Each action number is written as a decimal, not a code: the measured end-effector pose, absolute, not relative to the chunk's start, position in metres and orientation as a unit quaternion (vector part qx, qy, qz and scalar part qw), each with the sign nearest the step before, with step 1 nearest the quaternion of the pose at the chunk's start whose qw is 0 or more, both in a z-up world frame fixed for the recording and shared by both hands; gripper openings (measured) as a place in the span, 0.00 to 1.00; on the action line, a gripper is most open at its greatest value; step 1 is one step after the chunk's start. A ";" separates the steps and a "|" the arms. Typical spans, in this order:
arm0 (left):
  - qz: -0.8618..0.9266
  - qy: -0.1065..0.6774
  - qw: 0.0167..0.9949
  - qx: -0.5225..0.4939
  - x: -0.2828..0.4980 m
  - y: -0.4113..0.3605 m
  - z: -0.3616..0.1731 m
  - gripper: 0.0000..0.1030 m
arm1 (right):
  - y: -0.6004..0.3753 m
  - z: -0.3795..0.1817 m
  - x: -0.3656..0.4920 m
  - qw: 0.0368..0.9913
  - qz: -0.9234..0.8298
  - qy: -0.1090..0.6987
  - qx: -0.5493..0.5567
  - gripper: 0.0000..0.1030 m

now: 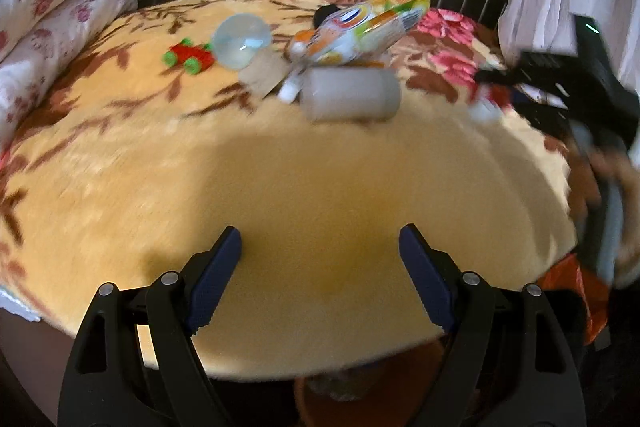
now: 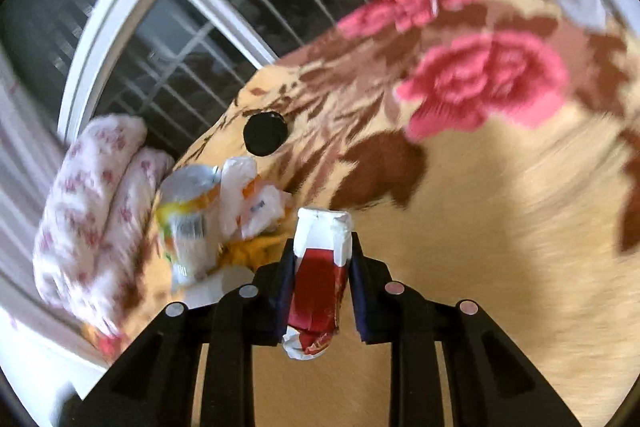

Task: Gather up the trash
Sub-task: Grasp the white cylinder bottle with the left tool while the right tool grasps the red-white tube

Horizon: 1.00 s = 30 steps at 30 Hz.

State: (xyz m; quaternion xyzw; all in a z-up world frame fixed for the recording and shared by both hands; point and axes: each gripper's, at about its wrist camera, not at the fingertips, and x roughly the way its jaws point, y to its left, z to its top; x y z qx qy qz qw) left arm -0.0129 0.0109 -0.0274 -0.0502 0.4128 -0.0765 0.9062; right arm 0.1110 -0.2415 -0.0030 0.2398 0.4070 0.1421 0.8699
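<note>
1. The left gripper (image 1: 320,251) is held low over the near edge of a plush yellow blanket with brown leaf and pink rose print (image 1: 304,187), its two dark blue ribbed pads wide apart with nothing between them.
2. Well ahead of that claw lies a blurred, frosted grey plastic cylinder (image 1: 350,94) on its side. Just beyond it is a glossy, crinkled multicoloured snack wrapper (image 1: 360,27).
3. Ahead and to the left sit a clear round plastic dome (image 1: 241,41) and a small red toy car with green wheels (image 1: 188,55), near each other.
4. The right gripper (image 2: 320,279) is tilted, so the window bars slant in its view. Its jaws are clamped on a crumpled red-and-white paper carton (image 2: 318,279), which stands up between the pads.
5. Ahead and left of this claw lie a creased yellow-and-white wrapper (image 2: 188,223) and a flat black disc (image 2: 265,133).
6. A folded white quilt with pink flowers (image 2: 92,211) lies further left.
</note>
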 end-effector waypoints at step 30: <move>0.018 0.454 0.880 -0.137 0.130 -0.013 -0.047 0.47 | -0.272 -0.002 -0.007 0.904 0.205 0.353 0.125 0.24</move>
